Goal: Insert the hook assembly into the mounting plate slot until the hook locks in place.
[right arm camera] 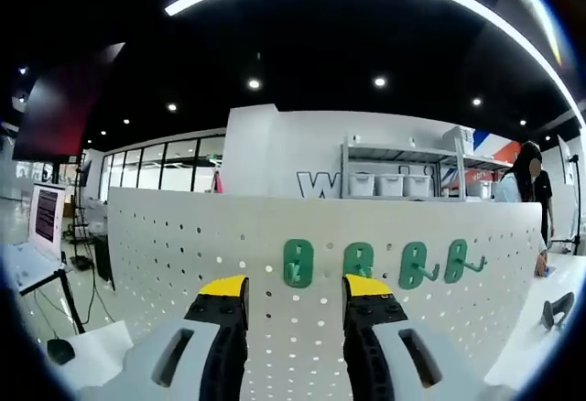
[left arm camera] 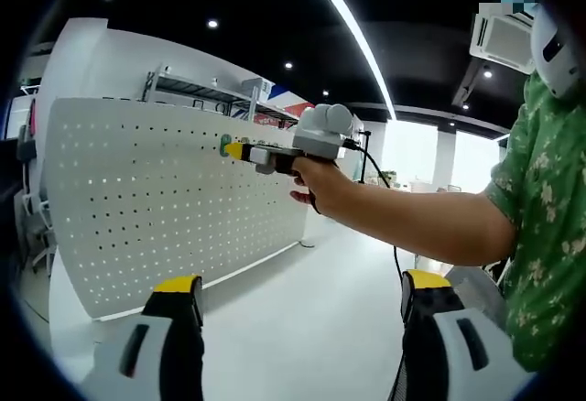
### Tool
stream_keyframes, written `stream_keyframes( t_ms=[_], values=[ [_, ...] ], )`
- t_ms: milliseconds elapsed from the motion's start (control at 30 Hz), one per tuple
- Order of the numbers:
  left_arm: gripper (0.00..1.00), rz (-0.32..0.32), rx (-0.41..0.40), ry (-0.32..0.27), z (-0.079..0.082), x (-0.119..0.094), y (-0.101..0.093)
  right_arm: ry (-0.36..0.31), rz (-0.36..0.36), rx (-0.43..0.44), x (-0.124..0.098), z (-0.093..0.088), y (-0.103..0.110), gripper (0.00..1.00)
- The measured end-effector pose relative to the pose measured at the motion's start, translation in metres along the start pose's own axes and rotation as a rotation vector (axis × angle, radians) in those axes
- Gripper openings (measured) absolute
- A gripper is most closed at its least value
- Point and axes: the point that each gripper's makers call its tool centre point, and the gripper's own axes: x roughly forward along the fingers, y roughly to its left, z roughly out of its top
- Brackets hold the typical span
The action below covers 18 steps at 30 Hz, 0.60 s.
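A white pegboard mounting plate [right arm camera: 165, 254] stands upright on a white table. Several green hook assemblies hang in a row on it: one at the left [right arm camera: 298, 264], one beside it [right arm camera: 357, 259], and two more with their hooks showing [right arm camera: 414, 264] [right arm camera: 458, 259]. My right gripper [right arm camera: 295, 287] is open, close to the board, with the leftmost hook seen in the gap between its jaws. In the left gripper view the right gripper [left arm camera: 233, 151] has its yellow tips at the pegboard [left arm camera: 137, 200], by a green hook [left arm camera: 225, 145]. My left gripper [left arm camera: 302, 282] is wide open and holds nothing.
A person's forearm [left arm camera: 403, 222] and green patterned shirt [left arm camera: 549, 227] fill the right side. Behind the board stands a metal shelf with white bins [right arm camera: 394, 181]. A person [right arm camera: 526, 177] stands at the far right. A monitor [right arm camera: 46, 213] and a tripod sit left; a black object [right arm camera: 557, 309] lies right.
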Motion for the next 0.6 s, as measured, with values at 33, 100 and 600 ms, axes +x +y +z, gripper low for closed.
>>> stream_keyframes(
  t_ms=[33, 100, 600],
  values=[
    [0.92, 0.001, 0.002, 0.0, 0.0, 0.0, -0.001, 0.001, 0.005, 0.001, -0.002, 0.0, 0.001, 0.42],
    [0.92, 0.003, 0.004, -0.003, 0.002, 0.0, -0.003, 0.002, 0.011, -0.003, -0.006, 0.0, 0.003, 0.45],
    [0.94, 0.01, 0.029, -0.009, 0.008, 0.001, -0.026, -0.009, 0.021, 0.004, -0.05, 0.01, -0.012, 0.68]
  ],
)
